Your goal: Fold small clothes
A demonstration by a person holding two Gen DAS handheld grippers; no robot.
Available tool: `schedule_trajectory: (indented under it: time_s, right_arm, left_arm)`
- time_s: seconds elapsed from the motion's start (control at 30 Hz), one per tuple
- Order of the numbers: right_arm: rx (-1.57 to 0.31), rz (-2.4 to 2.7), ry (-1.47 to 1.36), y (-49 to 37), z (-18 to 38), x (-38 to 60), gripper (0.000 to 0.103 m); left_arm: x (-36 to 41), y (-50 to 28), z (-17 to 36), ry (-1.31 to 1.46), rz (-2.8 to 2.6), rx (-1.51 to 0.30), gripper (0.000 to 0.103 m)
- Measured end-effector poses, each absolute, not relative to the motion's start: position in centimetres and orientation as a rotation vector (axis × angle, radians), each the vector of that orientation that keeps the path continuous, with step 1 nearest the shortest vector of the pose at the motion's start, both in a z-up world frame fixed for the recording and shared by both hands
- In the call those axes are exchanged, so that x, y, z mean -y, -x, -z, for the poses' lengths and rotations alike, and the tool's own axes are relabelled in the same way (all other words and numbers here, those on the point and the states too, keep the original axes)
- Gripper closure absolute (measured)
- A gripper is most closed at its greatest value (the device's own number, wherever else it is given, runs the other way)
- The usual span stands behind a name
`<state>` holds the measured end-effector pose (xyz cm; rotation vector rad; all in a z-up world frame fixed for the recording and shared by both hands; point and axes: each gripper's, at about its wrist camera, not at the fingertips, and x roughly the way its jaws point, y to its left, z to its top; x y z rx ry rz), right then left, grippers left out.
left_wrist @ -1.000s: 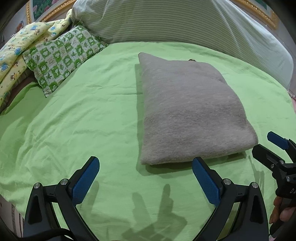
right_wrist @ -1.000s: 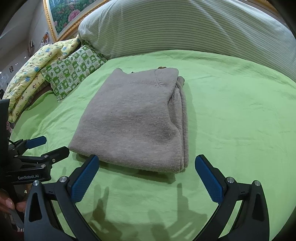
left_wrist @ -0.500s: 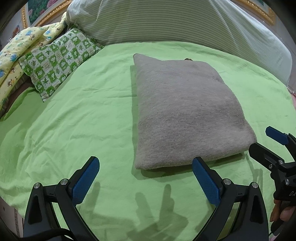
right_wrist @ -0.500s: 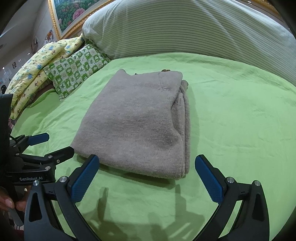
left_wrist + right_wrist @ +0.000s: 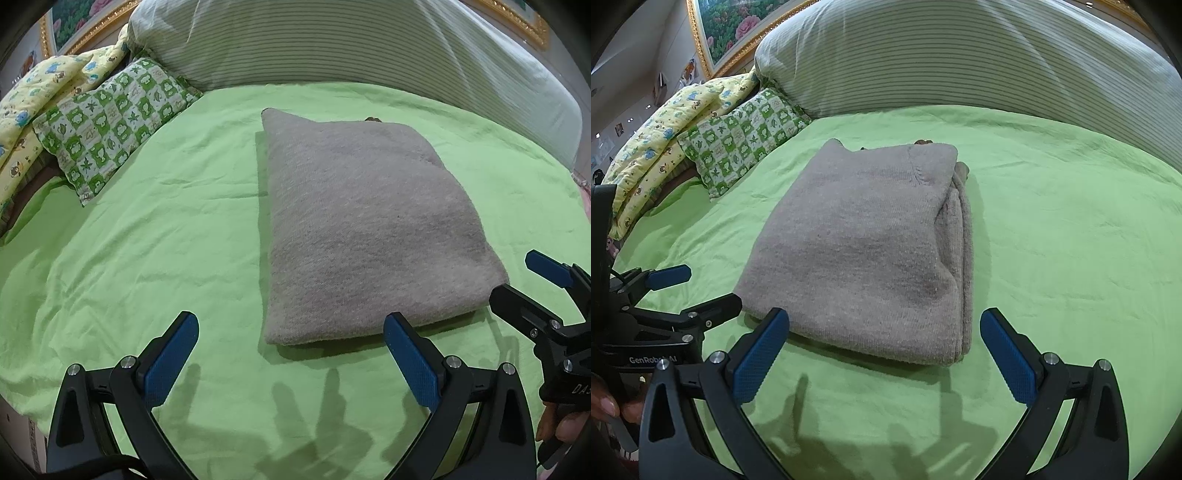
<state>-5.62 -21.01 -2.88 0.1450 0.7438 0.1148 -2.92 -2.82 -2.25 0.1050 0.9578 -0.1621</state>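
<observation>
A grey knit garment [image 5: 365, 229] lies folded into a thick rectangle on the green bed sheet [image 5: 166, 240]. It also shows in the right wrist view [image 5: 864, 243], with its stacked folded edges on the right side. My left gripper [image 5: 291, 332] is open and empty, just in front of the garment's near left corner. My right gripper [image 5: 886, 332] is open and empty, just in front of the garment's near edge. Each gripper shows in the other's view: the right one [image 5: 524, 280] at the garment's right, the left one [image 5: 698, 291] at its left.
A green and white checked pillow [image 5: 110, 125] and a yellow printed quilt [image 5: 33, 96] lie at the back left. A large striped pillow [image 5: 351, 44] runs along the back. A gold picture frame [image 5: 713, 40] hangs behind.
Both grippers have shifted a little and stay open and empty. In the left view the garment has slid slightly left. The garment itself has not moved.
</observation>
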Motion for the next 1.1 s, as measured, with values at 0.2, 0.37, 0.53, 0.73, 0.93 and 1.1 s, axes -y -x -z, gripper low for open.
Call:
schedule_trajectory:
  time_s: [0.2,0.37,0.53,0.73,0.93,1.1]
  right_arm:
    - [-0.739,-0.117,-0.139,5.33,2.59,21.03,0.000]
    - [-0.739,-0.118,-0.143,5.10,2.47,21.16,0.000]
    - [-0.736,-0.118,-0.147,5.16,2.32,21.02,0.000]
    - [-0.735,-0.118,-0.148,5.07,2.22,21.07,0.000]
    - [-0.736,-0.120,-0.150,4.96,2.08,21.18,0.000]
    - [-0.737,-0.120,-0.151,4.84,2.05,21.19,0.000]
  left_arm:
    - [2.84,2.82,2.14,-0.103,0.166,-0.954,0.002]
    - [2.93,2.78,2.15,-0.102,0.165,-0.956,0.002]
    - [2.97,2.72,2.10,-0.103,0.168,-0.959,0.002]
    - [2.97,2.55,2.05,-0.099,0.171,-0.962,0.002]
    - [3.08,2.51,2.09,-0.098,0.172,-0.967,0.002]
    - [2.98,2.42,2.07,-0.095,0.173,-0.969,0.002]
